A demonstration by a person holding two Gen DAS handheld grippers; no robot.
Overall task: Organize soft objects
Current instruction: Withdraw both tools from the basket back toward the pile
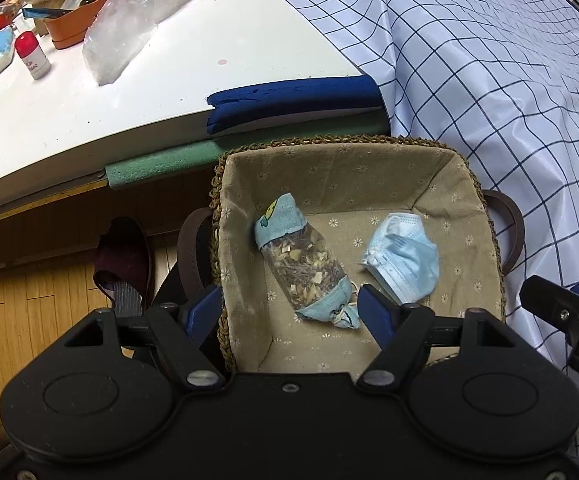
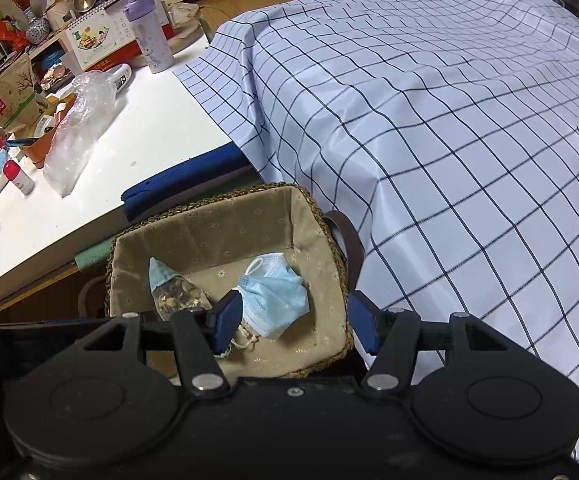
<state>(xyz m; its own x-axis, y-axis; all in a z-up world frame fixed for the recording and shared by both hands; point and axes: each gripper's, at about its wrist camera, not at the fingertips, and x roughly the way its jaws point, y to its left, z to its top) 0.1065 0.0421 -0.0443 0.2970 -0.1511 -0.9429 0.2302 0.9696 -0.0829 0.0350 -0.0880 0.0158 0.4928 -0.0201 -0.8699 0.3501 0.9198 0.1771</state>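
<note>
Both the left gripper (image 1: 291, 312) and right gripper (image 2: 291, 322) hang spread and empty over the basket (image 1: 329, 168). Inside lie 2 things: a herb pouch (image 1: 303, 264) at 9 o'clock, a face mask (image 1: 403, 260) at 3 o'clock.

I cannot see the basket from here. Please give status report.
Both tongs, left and right, open, empty, above basket. Herb sachet and face mask lie inside. Nothing in the way.
</note>
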